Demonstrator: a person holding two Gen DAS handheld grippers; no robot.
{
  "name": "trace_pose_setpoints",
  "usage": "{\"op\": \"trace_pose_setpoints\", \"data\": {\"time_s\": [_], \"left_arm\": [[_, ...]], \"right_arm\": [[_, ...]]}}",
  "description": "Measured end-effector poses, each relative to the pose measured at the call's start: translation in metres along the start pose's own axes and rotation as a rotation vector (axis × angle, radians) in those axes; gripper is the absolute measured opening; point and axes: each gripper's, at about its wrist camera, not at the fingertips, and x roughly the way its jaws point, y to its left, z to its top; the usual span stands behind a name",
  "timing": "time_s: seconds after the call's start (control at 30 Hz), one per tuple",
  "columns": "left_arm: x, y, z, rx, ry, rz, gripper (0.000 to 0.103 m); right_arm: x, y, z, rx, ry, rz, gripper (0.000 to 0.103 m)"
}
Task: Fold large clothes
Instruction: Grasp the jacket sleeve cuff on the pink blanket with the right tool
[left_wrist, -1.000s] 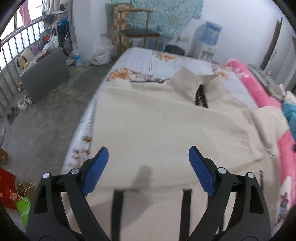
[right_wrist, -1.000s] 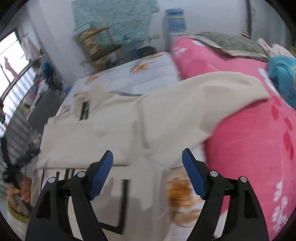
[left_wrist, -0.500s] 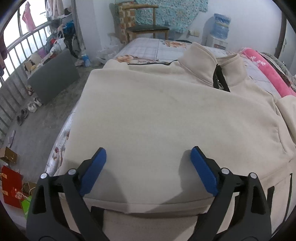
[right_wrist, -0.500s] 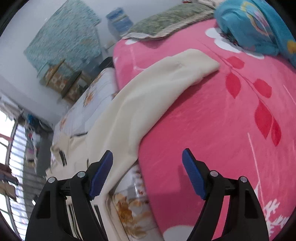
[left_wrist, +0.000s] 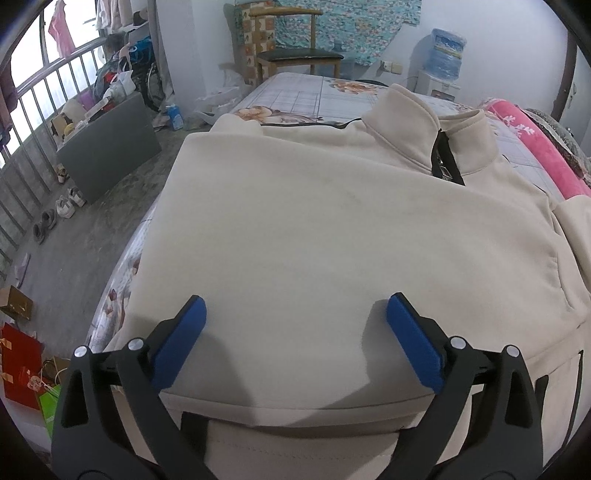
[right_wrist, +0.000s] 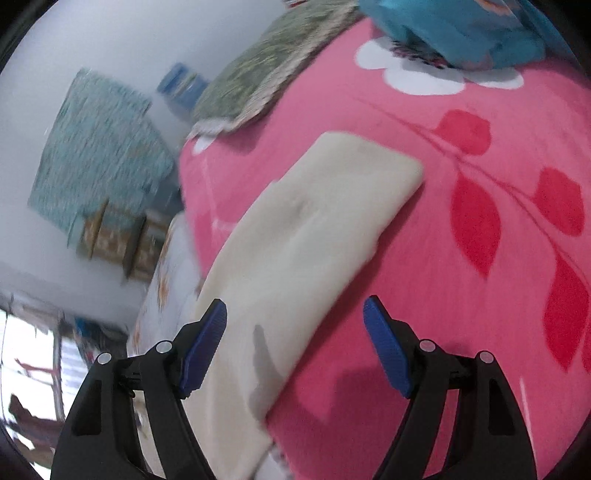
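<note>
One cream sweatshirt (left_wrist: 332, 236) lies spread on the bed (left_wrist: 295, 92), collar toward the far end, one side panel already folded over the middle; one sleeve (right_wrist: 314, 229) stretches off it onto the one pink blanket (right_wrist: 461, 314) beside the sweatshirt; two grippers in play. Left gripper (left_wrist: 295, 332) tilts steeply down over the sweatshirt's folded panel, near its hem, its fingers (left_wrist: 181, 339) having just been spreading to full width, nothing between them but flat cloth below; right gripper (right_wrist: 295, 332) angles down over the sleeve's near stretch, the view rolled and blurred, fingers (right_wrist: 384, 347) well apart and gripping nothing.
</note>
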Motion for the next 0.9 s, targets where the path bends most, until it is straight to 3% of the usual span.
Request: {"op": "trace_pose_setpoints", "data": {"time_s": [0.17,0.53,0.73,0.9], "left_arm": [[0.000,0.001,0.000,0.000,0.000,-0.001,0.095],[0.000,0.001,0.000,0.000,0.000,-0.001,0.095],[0.000,0.001,0.000,-0.001,0.000,-0.001,0.095],[0.000,0.001,0.000,-0.001,-0.001,-0.001,0.095]], "right_arm": [[0.025,-0.019,0.017,0.097,-0.013,-0.029,0.066],[0.028,-0.027,0.040,0.153,-0.077,-0.051,0.045],[0.035,-0.021,0.043,0.124,-0.083,-0.110,0.043],[0.034,-0.013,0.041,0.052,-0.094,-0.198,0.032]]}}
